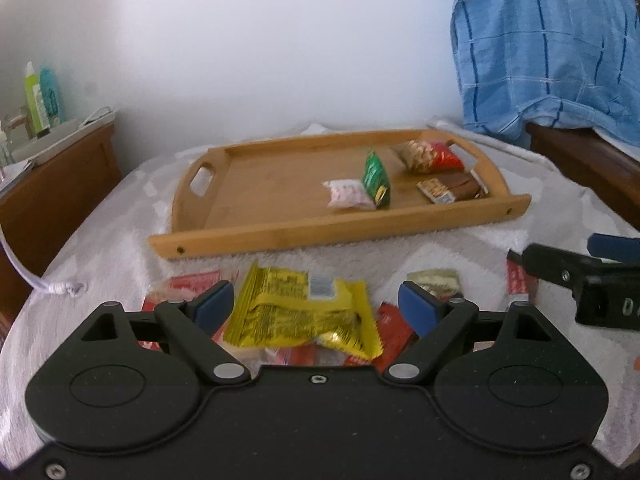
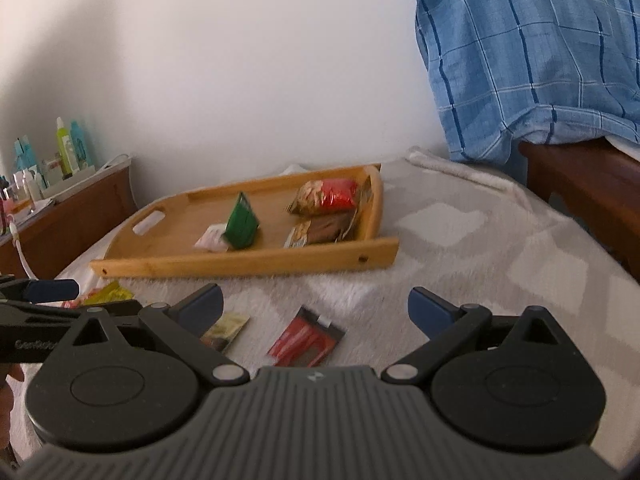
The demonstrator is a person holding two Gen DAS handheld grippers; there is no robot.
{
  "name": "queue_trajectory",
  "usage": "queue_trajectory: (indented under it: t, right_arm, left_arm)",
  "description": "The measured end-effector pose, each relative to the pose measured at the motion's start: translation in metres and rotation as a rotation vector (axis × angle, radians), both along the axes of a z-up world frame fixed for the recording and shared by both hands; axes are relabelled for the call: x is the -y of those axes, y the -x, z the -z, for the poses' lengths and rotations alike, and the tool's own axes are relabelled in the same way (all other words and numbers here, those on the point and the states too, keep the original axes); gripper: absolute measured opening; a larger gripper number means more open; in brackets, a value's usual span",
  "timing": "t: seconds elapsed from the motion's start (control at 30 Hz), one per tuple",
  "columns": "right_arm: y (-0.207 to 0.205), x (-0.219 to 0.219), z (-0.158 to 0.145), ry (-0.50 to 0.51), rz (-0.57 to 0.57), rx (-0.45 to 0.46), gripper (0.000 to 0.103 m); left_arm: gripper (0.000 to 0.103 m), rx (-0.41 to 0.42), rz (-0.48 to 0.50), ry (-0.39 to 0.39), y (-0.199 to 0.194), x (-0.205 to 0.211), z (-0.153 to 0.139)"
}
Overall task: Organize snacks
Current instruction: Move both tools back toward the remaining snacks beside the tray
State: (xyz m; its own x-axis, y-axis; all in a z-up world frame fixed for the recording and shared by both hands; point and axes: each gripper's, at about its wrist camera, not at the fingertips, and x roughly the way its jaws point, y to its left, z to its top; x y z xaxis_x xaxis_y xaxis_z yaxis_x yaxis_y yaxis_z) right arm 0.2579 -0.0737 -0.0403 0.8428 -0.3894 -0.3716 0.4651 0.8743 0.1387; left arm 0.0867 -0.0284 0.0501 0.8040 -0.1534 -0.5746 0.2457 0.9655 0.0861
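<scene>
A wooden tray (image 1: 256,236) (image 2: 248,258) lies on the bed. It holds a green packet (image 1: 376,178) (image 2: 241,224), a white packet (image 1: 349,195), a red and gold bag (image 1: 430,155) (image 2: 326,196) and a brown bar (image 1: 450,189) (image 2: 320,229). My left gripper (image 1: 316,306) is open just above a yellow packet (image 1: 304,312) and red wrappers (image 1: 394,328). My right gripper (image 2: 316,308) is open over a red packet (image 2: 306,340), with a dark gold packet (image 2: 224,330) by its left finger. The right gripper's fingers (image 1: 560,270) also show in the left wrist view.
A grey and white blanket (image 2: 480,264) covers the bed. A wooden side table (image 1: 48,184) with bottles stands at the left. A blue plaid cloth (image 1: 552,48) hangs over a wooden bed frame (image 2: 584,176) at the right. A white cord (image 1: 36,280) lies at the left.
</scene>
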Motion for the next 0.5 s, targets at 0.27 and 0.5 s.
queue_trajectory:
  t: [0.27, 0.5]
  right_arm:
    - [0.002, -0.024, 0.015, 0.033, 0.003, -0.039, 0.103]
    - [-0.001, -0.041, 0.025, 0.066, 0.012, -0.057, 0.103]
  left_arm:
    - [0.09, -0.011, 0.007, -0.031, -0.005, 0.005, 0.01]
    - [0.091, 0.039, -0.014, -0.021, -0.004, 0.005, 0.007]
